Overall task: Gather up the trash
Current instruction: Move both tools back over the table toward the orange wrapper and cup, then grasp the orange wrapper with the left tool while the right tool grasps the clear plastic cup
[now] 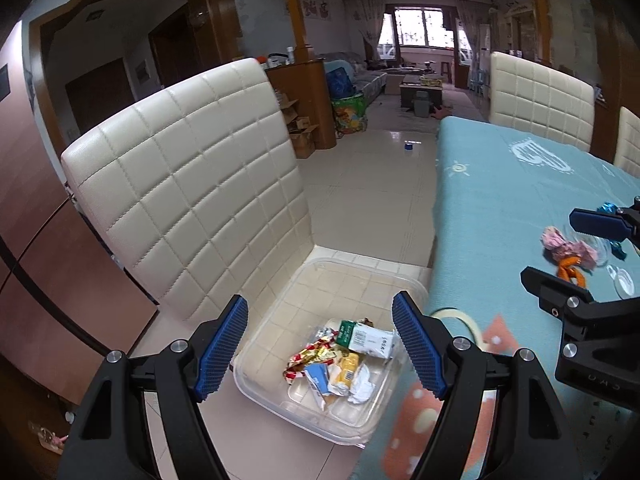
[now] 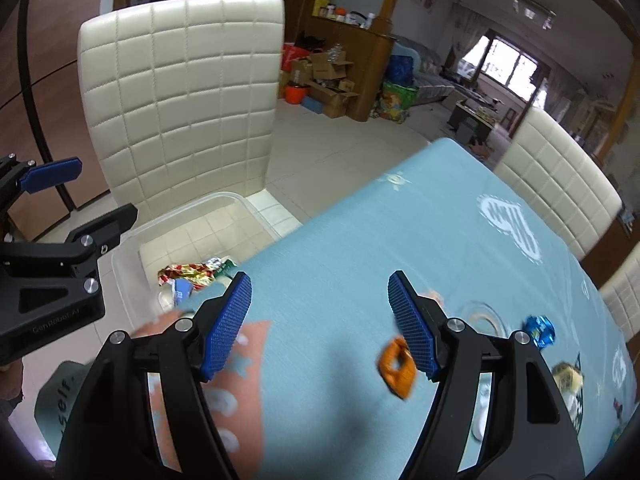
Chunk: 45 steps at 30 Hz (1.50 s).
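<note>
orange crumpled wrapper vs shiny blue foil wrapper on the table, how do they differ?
The orange crumpled wrapper lies beside the right gripper finger; the shiny blue foil wrapper lies farther right. The orange one looks matte and larger; the blue one glossy and smaller. Both sit uncollected on the teal tablecloth.

Cream quilted chairs [image 1: 192, 184] flank a blue-clothed table [image 1: 500, 200] on pale floor tiles [image 1: 372, 168], a daylit window [image 1: 420, 28] beyond.

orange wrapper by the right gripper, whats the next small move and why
Probably ease the right gripper rightward and down to bracket the orange wrapper. Both grippers are open and empty, the wrapper lies on the tablecloth just inside the right finger, and the bin on the chair already holds other trash.
</note>
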Available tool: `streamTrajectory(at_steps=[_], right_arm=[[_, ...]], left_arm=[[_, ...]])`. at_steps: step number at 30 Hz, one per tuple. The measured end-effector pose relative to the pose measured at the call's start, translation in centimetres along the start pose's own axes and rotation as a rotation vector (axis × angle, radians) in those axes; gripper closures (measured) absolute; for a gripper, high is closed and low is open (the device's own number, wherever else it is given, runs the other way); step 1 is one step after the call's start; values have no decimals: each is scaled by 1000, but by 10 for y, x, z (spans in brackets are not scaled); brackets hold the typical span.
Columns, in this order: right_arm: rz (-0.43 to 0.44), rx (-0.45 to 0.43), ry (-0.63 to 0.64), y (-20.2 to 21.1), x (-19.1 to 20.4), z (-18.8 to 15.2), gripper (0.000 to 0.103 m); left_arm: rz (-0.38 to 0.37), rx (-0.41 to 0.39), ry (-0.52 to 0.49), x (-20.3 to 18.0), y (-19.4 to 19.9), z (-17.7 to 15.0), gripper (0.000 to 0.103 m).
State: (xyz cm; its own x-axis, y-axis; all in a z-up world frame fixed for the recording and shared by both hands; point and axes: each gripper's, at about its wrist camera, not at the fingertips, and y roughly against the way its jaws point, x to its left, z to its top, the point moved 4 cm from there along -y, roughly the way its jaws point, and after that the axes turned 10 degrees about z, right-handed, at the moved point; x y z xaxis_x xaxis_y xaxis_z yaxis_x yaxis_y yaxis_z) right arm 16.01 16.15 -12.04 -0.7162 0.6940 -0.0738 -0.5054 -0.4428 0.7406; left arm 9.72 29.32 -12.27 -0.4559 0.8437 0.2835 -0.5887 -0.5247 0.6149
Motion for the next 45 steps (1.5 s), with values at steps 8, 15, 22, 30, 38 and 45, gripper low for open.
streamTrajectory(at_steps=[8, 15, 22, 30, 38, 45], right_arm=[[-57, -6, -83, 37, -46, -39, 33], [-74, 16, -258, 58, -108, -87, 35], [-72, 48, -298, 55, -133, -115, 35], [-52, 86, -317, 28, -150, -129, 35], [-46, 95, -347, 16, -164, -131, 36], [-9, 78, -345, 13, -160, -127, 62]], left_arm=[[-71, -39, -74, -42, 32, 5, 30], [-173, -46, -165, -97, 53, 8, 30], [-246, -37, -258, -153, 58, 9, 25], [-243, 21, -297, -195, 39, 11, 25], [-246, 84, -291, -210, 15, 10, 25], [-255, 113, -281, -216, 1, 6, 25]])
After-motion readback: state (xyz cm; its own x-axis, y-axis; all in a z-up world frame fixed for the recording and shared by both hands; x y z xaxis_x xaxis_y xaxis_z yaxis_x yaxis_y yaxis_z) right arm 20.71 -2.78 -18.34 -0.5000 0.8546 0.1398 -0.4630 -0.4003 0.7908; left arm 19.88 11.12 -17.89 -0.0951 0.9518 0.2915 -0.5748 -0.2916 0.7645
